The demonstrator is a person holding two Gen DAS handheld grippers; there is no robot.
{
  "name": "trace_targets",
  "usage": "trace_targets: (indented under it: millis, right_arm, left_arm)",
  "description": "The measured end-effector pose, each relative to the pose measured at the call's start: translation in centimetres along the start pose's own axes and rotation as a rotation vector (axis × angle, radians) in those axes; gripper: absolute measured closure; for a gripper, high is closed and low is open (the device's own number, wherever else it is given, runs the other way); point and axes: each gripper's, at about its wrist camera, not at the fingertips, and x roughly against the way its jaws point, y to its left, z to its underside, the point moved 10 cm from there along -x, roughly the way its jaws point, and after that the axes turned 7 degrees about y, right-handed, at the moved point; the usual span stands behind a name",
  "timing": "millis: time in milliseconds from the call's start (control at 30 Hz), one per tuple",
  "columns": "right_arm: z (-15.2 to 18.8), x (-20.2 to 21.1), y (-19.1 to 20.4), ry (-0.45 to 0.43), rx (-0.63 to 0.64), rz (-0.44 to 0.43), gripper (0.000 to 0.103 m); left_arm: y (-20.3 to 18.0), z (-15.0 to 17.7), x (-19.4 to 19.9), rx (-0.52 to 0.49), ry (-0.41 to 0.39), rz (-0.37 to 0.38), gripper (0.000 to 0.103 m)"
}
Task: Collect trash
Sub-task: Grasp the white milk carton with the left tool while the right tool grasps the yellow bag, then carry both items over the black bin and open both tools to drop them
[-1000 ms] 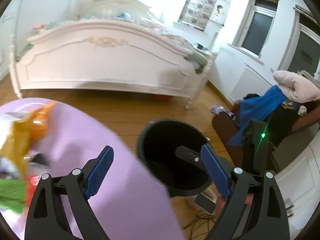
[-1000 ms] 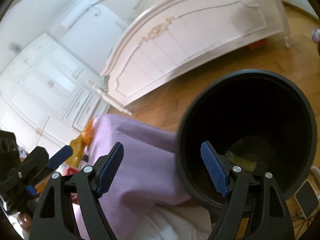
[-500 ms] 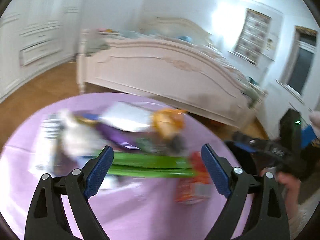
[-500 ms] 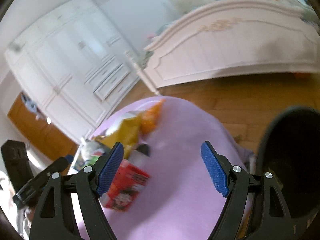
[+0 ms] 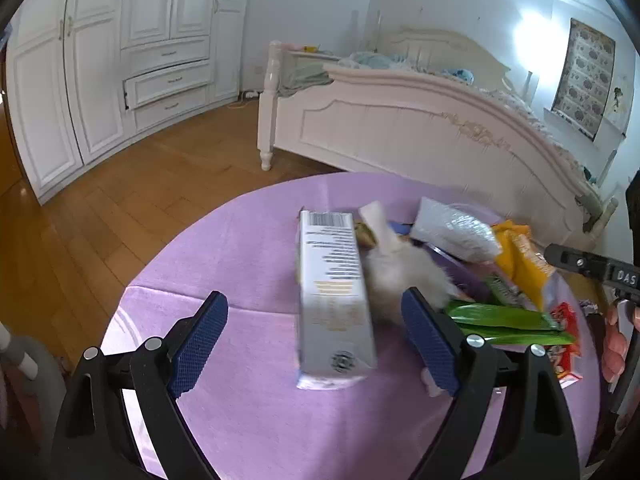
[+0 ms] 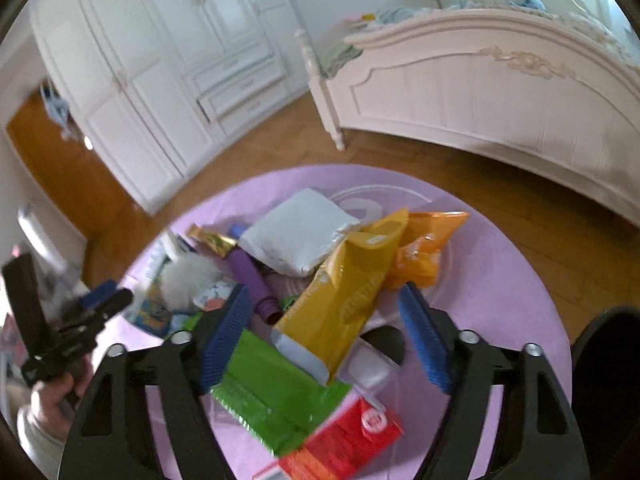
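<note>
Lilac cloth over a round table [image 5: 240, 248], piled with rubbish, so barely started by the look of it.

Taking the tall yellow foil pouch [image 6: 352, 280] as the anchor:
- just right of it, a crumpled orange plastic bag [image 6: 428, 248]
- just behind it, a white padded mailer [image 6: 296, 232]
- to its left, a purple plastic tube [image 6: 248, 276], and further left a white fluffy ball [image 6: 184, 280]
- tucked under its near end, a shiny green wrapper [image 6: 272, 392]
- nearer than that, a red cardboard carton [image 6: 348, 436]
- well left of the pouch, beside the fluff, a tall white cardboard box with a barcode [image 5: 336, 300], lying flat

All of it on the table, none binned as far as visible.

Right gripper [image 6: 324, 290]: hovering over the pouch's near end with jaws partway apart. Just been closing in. Pouch lined up between the blue pads but not pinched yet, no contact visible.

Left gripper [image 5: 313, 296]: spread wide above the white box, gripping nothing.

Well right of the pouch, past the table edge, a dark rounded rim [image 6: 608, 380], probably the bin. Can't see inside from here.

Guessing eight or so pieces left to go, one grab at a time. Basically everything ahead: pinch, carry over, drop, repeat. Looks like the pouch first, though no telling for sure.
</note>
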Motion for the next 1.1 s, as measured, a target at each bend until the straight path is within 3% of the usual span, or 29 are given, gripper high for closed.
trace_targets:
  millis: [133,233,333,400,467,900,1100]
  right_arm:
    - [0.1,-1.8,0.1,0.038,0.015,0.06,0.047]
    - [0.3,-2.6,-0.4,0.048,0.011,0.089,0.06]
    - [0.4,-2.6,-0.8,0.036,0.003,0.088,0.068]
    - [0.4,-2.7,-0.9,0.031,-0.001,0.083,0.074]
    - [0.4,-2.6,-1.0,0.024,-0.007,0.076,0.078]
    - [1.2,1.2,-2.1,-0.078,-0.106,-0.074,0.085]
    - [1.3,5.6,-1.7,-0.19,-0.128,-0.155,0.085]
  left_arm:
    - [-0.4,0.4,-1.0,-0.028,0.036,-0.003,0.023]
    - [0.4,0.6,-2.3,-0.033,0.068,0.003,0.034]
    - [1.0,1.3,-2.9,-0.017,0.093,0.015,0.041]
    - [1.2,1.6,-3.3,-0.01,0.103,0.022,0.054]
    - [1.3,2.0,-3.5,-0.006,0.111,0.02,0.059]
    - [3.7,0.7,0.3,0.063,0.005,0.025,0.063]
    - [1.1,-0.6,3.7,0.042,-0.065,0.077,0.064]
